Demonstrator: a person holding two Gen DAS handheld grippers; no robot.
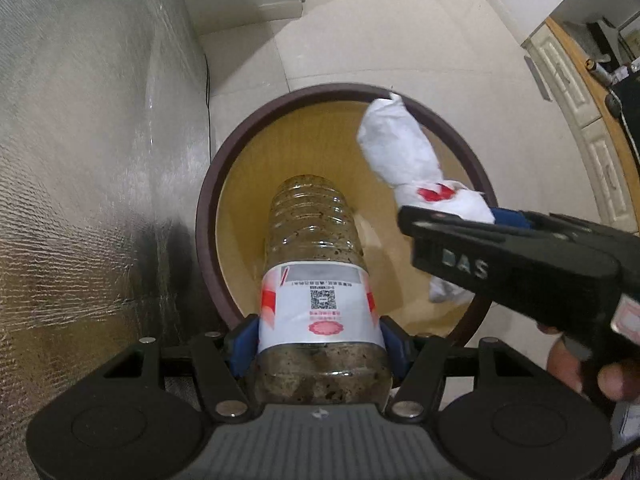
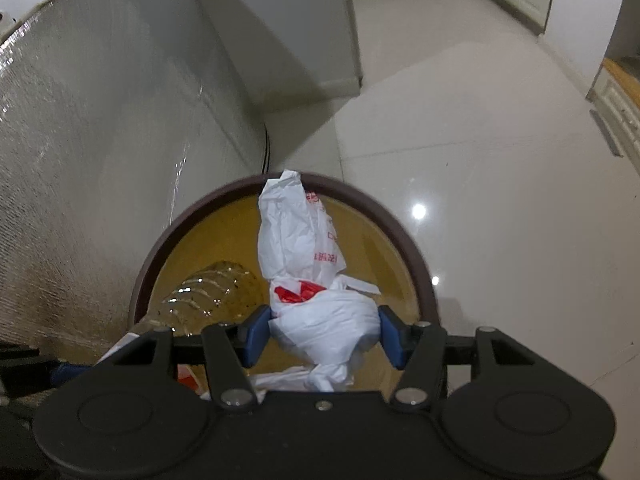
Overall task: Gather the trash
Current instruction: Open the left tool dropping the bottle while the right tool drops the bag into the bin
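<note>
Between the blue pads of your left gripper (image 1: 320,336) sits a clear plastic bottle (image 1: 316,248), clamped at its white and red label. Its ribbed, speckled body points forward and down into the open mouth of a round bin (image 1: 208,216). Dark residue clings to the inside of the bottle wall, thickest at the end nearest the camera. Your right gripper (image 2: 322,334) is closed on a knotted white plastic bag (image 2: 316,280) with red print, both pads pressed into the bundled lower part. The bag's loose upper end stands up past the far rim of the bin (image 2: 416,264). From the left wrist view, the same bag (image 1: 396,148) hangs over the right half of the bin opening, with the right gripper (image 1: 496,220) reaching in from the right edge and your hand (image 1: 576,368) visible on its handle.

Both items are held above the bin, not resting in it. The bin has a dark brown rim and a yellowish inner wall; what lies at its bottom is mostly hidden behind the bottle and bag. From the right wrist view the bottle (image 2: 216,292) shows at the lower left of the bin mouth.

Just left of the bin stands a tall surface covered in silver foil-like sheet (image 1: 80,160), close to the rim. Pale glossy floor tiles (image 2: 500,200) spread beyond the bin.
</note>
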